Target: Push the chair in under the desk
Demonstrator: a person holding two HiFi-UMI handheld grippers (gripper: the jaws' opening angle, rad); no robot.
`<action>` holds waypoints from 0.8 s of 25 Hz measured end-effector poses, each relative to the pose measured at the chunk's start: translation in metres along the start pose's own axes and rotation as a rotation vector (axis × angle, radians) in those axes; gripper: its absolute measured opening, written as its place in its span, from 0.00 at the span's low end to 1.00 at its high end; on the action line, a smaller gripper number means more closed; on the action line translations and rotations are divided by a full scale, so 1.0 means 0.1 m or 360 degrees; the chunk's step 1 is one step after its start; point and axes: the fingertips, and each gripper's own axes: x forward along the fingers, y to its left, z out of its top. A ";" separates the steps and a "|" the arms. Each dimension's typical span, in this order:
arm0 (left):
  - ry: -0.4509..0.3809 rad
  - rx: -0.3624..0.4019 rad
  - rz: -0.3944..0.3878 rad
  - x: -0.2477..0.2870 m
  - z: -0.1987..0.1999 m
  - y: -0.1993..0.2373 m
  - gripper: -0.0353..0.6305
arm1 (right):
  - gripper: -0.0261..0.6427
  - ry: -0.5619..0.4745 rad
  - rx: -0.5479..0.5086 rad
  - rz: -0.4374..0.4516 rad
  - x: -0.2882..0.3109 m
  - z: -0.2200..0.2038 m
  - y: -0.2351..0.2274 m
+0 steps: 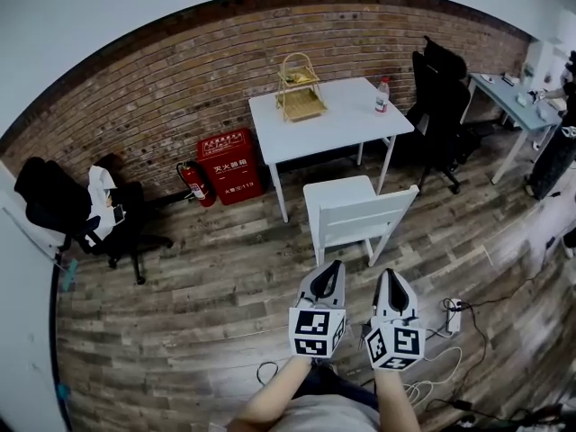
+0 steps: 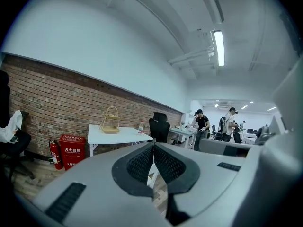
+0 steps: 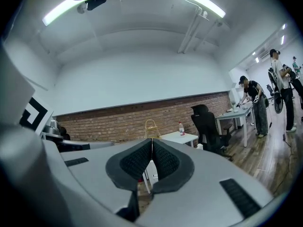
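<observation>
A white chair (image 1: 354, 216) stands on the wooden floor just in front of the white desk (image 1: 328, 118), its backrest toward me, its seat outside the desk. My left gripper (image 1: 335, 265) and right gripper (image 1: 391, 273) hover side by side a short way behind the backrest, both shut and empty, not touching the chair. In the left gripper view the desk (image 2: 116, 135) shows beyond the closed left gripper (image 2: 153, 144). Past the shut right gripper (image 3: 152, 140) the right gripper view shows the desk (image 3: 179, 136) too.
On the desk stand a wire basket (image 1: 300, 86) and a bottle (image 1: 382, 95). A red extinguisher box (image 1: 229, 166) and extinguisher (image 1: 196, 184) sit by the brick wall. Black office chairs stand left (image 1: 85, 210) and right (image 1: 441, 111). Cables and a power strip (image 1: 453, 316) lie at my right.
</observation>
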 end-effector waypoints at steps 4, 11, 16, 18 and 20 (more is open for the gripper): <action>0.0027 -0.0019 0.0016 0.04 -0.10 -0.07 0.08 | 0.06 0.0029 -0.0009 0.0025 0.00 -0.08 -0.09; 0.0052 -0.0017 0.0066 0.14 -0.19 0.00 0.08 | 0.06 0.0066 0.0031 0.0033 0.10 -0.16 -0.19; 0.0077 -0.0025 0.0088 0.35 -0.26 0.12 0.08 | 0.06 0.0080 0.0057 0.0008 0.31 -0.24 -0.36; 0.0090 -0.0035 0.0103 0.50 -0.26 0.21 0.08 | 0.06 0.0093 0.0064 -0.0007 0.46 -0.26 -0.43; 0.0098 -0.0052 0.0116 0.66 -0.24 0.29 0.08 | 0.06 0.0103 0.0068 -0.0021 0.62 -0.26 -0.52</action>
